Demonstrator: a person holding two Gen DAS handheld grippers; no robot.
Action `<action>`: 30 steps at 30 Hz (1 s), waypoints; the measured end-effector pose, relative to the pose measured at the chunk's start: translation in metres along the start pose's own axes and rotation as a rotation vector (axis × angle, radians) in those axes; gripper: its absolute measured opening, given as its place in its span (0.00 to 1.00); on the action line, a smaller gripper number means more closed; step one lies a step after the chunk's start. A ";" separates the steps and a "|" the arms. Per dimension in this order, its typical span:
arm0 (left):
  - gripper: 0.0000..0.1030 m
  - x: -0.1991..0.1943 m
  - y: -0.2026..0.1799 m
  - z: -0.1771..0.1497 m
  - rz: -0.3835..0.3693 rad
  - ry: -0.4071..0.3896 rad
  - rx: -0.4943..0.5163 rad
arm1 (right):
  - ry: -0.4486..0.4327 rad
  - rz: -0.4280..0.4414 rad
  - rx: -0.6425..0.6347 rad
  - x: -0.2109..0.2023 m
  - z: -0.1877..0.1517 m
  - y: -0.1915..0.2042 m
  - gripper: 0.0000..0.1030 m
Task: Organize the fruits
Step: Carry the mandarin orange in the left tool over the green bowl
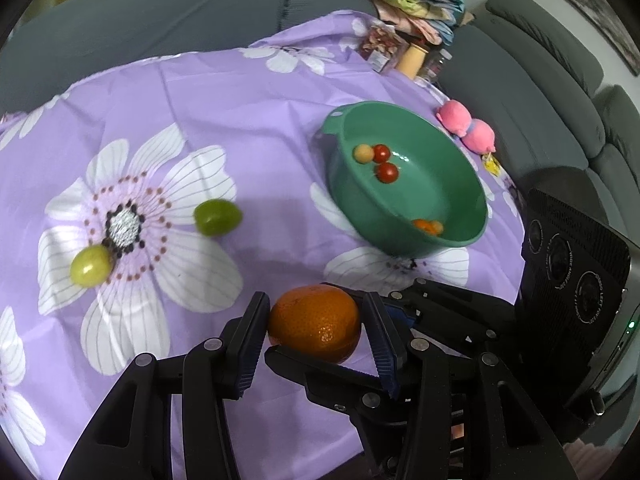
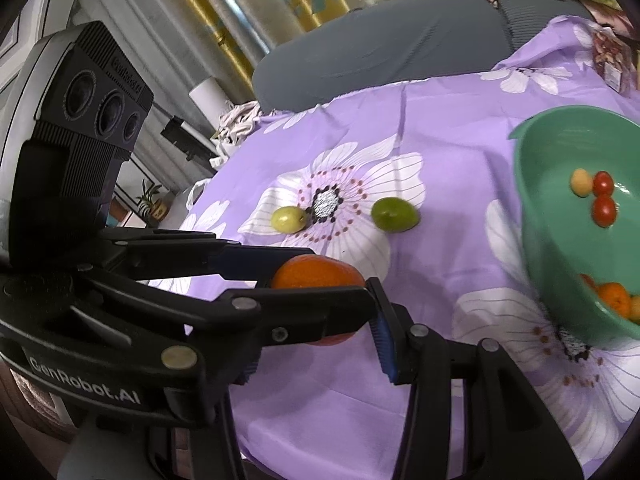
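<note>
An orange (image 1: pixel 320 312) hangs just above the purple flowered cloth (image 1: pixel 240 120), near its front edge. My left gripper (image 1: pixel 315 322) is shut on it from both sides. My right gripper (image 2: pixel 320 320) comes in crosswise and is shut on the same orange (image 2: pixel 316 274); its left finger is hidden behind the left gripper's body. A green bowl (image 1: pixel 432 200) stands to the right and holds two cherry tomatoes (image 1: pixel 387 172), a yellowish small fruit and small orange ones. Two green fruits (image 1: pixel 218 217) (image 1: pixel 91 266) lie on the cloth to the left.
A pink plush toy (image 1: pixel 468 126) lies beyond the bowl near the table's right edge. Jars and packets (image 1: pixel 412 58) stand at the far corner. A grey sofa (image 1: pixel 540 100) wraps around the back and right, with piled clothes on it.
</note>
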State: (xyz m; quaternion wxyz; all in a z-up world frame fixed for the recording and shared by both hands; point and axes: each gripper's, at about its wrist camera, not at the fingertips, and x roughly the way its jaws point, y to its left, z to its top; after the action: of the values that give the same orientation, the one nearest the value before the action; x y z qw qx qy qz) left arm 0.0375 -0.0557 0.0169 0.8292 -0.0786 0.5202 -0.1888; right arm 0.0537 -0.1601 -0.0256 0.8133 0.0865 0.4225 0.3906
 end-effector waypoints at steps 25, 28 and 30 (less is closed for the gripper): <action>0.47 0.016 -0.052 0.046 -0.025 -0.013 0.136 | -0.135 -0.065 0.057 -0.044 0.019 -0.044 0.46; 0.47 0.020 -0.057 0.052 -0.031 -0.011 0.147 | -0.144 -0.076 0.064 -0.047 0.021 -0.050 0.46; 0.47 0.023 -0.060 0.054 -0.036 -0.009 0.153 | -0.151 -0.084 0.069 -0.049 0.021 -0.054 0.46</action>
State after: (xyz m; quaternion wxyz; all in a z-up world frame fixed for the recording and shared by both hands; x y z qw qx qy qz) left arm 0.0806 -0.1233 0.0412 0.8316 -0.0249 0.4989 -0.2426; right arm 0.0837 -0.2275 -0.0073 0.8550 0.1260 0.3766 0.3335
